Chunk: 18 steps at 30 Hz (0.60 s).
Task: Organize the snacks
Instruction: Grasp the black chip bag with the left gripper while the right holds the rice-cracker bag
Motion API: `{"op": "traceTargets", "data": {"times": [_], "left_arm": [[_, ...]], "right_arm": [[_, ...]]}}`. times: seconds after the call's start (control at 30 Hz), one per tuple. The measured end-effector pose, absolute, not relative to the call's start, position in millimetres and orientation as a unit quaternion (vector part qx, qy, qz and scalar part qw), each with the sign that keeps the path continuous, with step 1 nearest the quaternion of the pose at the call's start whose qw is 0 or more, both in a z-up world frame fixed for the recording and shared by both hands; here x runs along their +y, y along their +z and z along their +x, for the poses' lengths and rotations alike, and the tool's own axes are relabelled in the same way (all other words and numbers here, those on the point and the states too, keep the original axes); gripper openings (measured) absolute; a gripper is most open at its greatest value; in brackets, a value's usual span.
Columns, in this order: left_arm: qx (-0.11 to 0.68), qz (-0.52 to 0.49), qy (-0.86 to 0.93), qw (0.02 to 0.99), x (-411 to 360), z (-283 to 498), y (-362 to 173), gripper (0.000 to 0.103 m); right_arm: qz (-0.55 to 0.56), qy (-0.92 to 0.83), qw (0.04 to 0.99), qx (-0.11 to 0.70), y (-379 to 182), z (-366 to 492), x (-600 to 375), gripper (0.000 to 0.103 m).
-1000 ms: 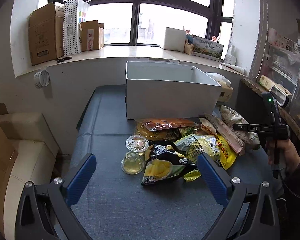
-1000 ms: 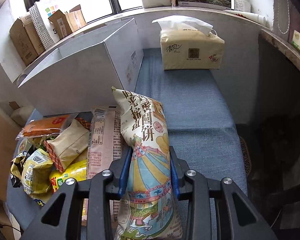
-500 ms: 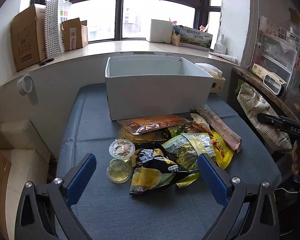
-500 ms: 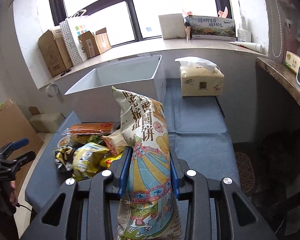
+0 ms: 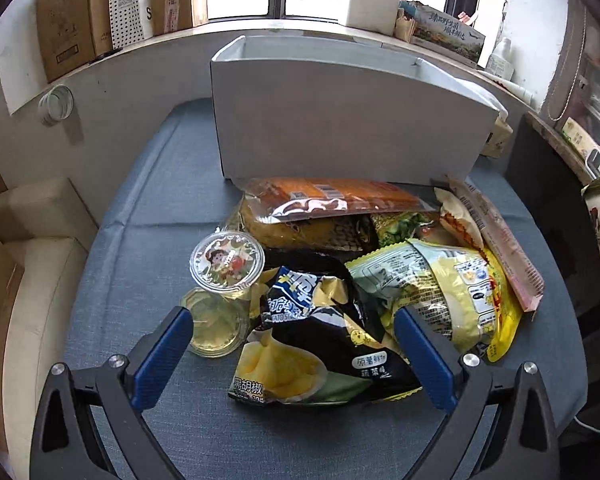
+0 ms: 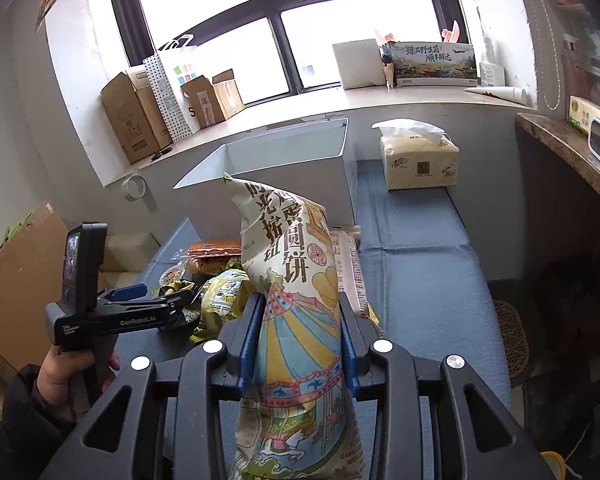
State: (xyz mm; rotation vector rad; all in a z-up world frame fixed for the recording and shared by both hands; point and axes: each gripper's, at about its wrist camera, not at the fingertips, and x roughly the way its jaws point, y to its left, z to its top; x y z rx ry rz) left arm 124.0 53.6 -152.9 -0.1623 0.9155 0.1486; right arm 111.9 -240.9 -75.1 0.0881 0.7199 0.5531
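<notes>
The right gripper (image 6: 298,344) is clamped on a tall cream biscuit bag (image 6: 296,292) printed with a carousel, both blue pads pressed into its sides, and the bag stands nearly upright above the near edge of the blue-covered table (image 6: 416,276), clear of the cloth. The left gripper (image 5: 290,354) hangs low over the snack pile near the table's front edge; its jaws stand wide apart and have just been closing a little, with the black-and-yellow chip bag (image 5: 320,344) lying between the fingers, which do not press on it. Just beside the left finger (image 5: 160,354) sits a clear jelly cup (image 5: 216,326), and a second jelly cup with a cartoon lid (image 5: 226,260) lies tilted against it. To the right of the chip bag lies a yellow-and-silver snack bag (image 5: 448,296), with a long pink packet (image 5: 500,240) along the pile's right side. Behind these an orange packet (image 5: 332,200) rests on a darker yellow pack, touching the front wall of the white bin (image 5: 340,128), which stands toward the table's far edge below the window sill (image 6: 400,100). In the right wrist view a hand (image 6: 66,372) in a dark sleeve grips the left gripper's handle, and a tissue pack (image 6: 418,164) sits at the table's far right corner.
</notes>
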Motion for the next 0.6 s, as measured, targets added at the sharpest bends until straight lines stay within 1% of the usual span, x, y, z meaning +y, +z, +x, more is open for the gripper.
{"op": "traceTargets", "data": {"times": [0.03, 0.07, 0.1, 0.23, 0.37, 0.6], "left_arm": [[0.441, -0.078, 0.064, 0.892, 52, 123, -156, 0.091], [0.433, -0.068, 0.065, 0.897, 49, 120, -154, 0.074], [0.439, -0.072, 0.059, 0.894, 48, 119, -155, 0.052], [0.432, -0.08, 0.039, 0.898, 46, 107, -147, 0.05], [0.411, -0.062, 0.038, 0.909, 40, 91, -130, 0.05], [0.368, -0.059, 0.022, 0.928, 46, 81, -87, 0.05]], "right_arm": [[0.043, 0.268, 0.897, 0.349, -76, 112, -241, 0.038], [0.046, 0.271, 0.895, 0.351, -77, 112, -241, 0.038], [0.05, 0.273, 0.892, 0.355, -78, 112, -241, 0.037], [0.045, 0.272, 0.893, 0.355, -79, 108, -238, 0.038], [0.046, 0.281, 0.892, 0.352, -77, 106, -235, 0.038], [0.049, 0.301, 0.887, 0.347, -71, 108, -226, 0.038]]}}
